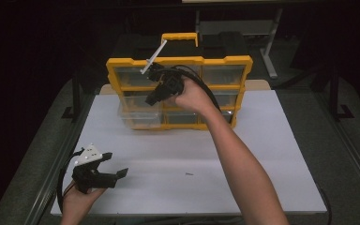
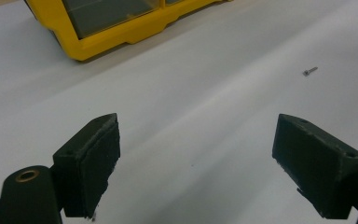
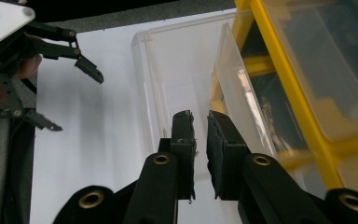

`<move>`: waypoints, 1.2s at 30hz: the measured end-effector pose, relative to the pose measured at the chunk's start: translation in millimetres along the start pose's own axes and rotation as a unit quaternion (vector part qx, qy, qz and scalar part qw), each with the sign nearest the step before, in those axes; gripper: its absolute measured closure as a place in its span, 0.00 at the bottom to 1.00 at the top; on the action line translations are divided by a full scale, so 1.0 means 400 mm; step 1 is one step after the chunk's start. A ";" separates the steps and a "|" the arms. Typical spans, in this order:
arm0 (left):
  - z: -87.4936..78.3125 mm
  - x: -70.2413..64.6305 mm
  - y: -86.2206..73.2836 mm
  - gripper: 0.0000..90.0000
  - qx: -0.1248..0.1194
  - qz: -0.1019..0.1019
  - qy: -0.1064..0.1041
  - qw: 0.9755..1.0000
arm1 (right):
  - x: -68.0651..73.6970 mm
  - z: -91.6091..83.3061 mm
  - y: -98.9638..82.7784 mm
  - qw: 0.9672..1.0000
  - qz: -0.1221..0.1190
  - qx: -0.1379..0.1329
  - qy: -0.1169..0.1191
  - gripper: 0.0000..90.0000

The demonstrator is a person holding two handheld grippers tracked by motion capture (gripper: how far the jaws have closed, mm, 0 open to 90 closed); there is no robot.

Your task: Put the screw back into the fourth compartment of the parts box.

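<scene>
Tongs apart on white counter, yellow organizer at back

Organizer (image 1: 178, 91), yellow-framed with clear drawers, stands at 12 o'clock on the white counter (image 1: 262, 154), its handle on top. One clear drawer (image 1: 140, 117) at its lower left is pulled out toward the person.

Right tongs (image 1: 155, 93) are held up in front of the organizer's upper left, the hand (image 1: 192, 96) wrapped around the body and the forearm running back toward 5 o'clock. In the right gripper view the jaws stand nearly together with a thin gap, nothing between them; the pulled-out drawer lies just beyond their tips. A white plate sticks up from this tool toward 11 o'clock.

Left tongs (image 1: 115, 165) rest low at 7 o'clock, held by the left hand (image 1: 77, 197), jaws spread wide and empty over bare counter, as the left gripper view confirms.

Small screw (image 1: 189, 174) lies alone near the counter's middle, at 3 o'clock from the left tongs and well apart from the organizer.
</scene>
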State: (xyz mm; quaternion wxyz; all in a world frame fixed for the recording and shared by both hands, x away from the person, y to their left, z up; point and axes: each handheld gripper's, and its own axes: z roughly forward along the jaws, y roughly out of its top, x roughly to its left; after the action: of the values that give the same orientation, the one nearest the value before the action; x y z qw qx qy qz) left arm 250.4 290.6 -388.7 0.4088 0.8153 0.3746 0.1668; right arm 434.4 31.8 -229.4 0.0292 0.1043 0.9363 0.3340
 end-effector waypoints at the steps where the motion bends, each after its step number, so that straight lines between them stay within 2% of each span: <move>1: 0.001 -0.001 0.000 0.16 0.000 -0.001 0.000 1.000 | 0.003 -0.012 -0.007 1.000 0.000 -0.003 -0.005 0.89; 2: 0.001 -0.002 0.000 0.16 0.002 0.001 0.000 1.000 | 0.004 -0.022 -0.015 1.000 -0.005 -0.007 -0.007 0.88; 7: 0.003 -0.002 0.002 0.16 0.003 0.012 0.001 1.000 | 0.017 -0.067 -0.067 1.000 0.005 -0.014 -0.012 0.86; 8: 0.004 -0.005 0.001 0.16 0.003 0.002 0.000 1.000 | 0.020 -0.074 -0.080 1.000 0.006 -0.015 -0.013 0.86; 10: 0.004 -0.005 0.001 0.16 0.003 0.003 0.001 1.000 | 0.026 -0.084 -0.108 1.000 0.006 -0.014 -0.015 0.85; 11: 0.004 -0.003 0.002 0.16 0.004 0.011 0.001 1.000 | 0.028 -0.088 -0.122 1.000 0.008 -0.014 -0.016 0.85; 15: 0.005 -0.003 0.002 0.16 0.005 0.010 0.002 1.000 | 0.032 -0.095 -0.179 0.999 0.023 -0.020 -0.015 0.85; 16: 0.006 -0.006 0.001 0.16 0.005 0.002 0.001 1.000 | 0.032 -0.096 -0.192 0.999 0.027 -0.020 -0.016 0.84; 18: 0.006 -0.005 0.001 0.16 0.010 0.007 0.001 1.000 | 0.031 -0.095 -0.217 0.999 0.030 -0.020 -0.016 0.84; 21: 0.008 -0.008 0.001 0.16 0.009 0.001 0.001 1.000 | 0.032 -0.091 -0.249 0.999 0.040 -0.021 -0.015 0.82; 25: 0.009 -0.008 0.001 0.16 0.002 -0.001 0.001 1.000 | 0.035 -0.081 -0.284 0.999 0.047 -0.021 -0.015 0.79; 30: 0.009 -0.007 0.000 0.16 0.001 -0.002 0.002 1.000 | 0.046 -0.056 -0.324 0.998 0.049 -0.024 -0.011 0.77; 36: 0.009 -0.007 0.000 0.16 0.001 -0.002 0.002 1.000 | 0.060 -0.023 -0.366 0.998 0.055 -0.013 -0.006 0.74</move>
State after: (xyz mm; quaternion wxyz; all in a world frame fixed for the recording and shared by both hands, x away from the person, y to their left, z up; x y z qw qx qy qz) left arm 250.5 286.6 -390.7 0.4079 0.8145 0.3772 0.1670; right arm 383.9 -79.4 -314.5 0.0183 0.1572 0.9244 0.3469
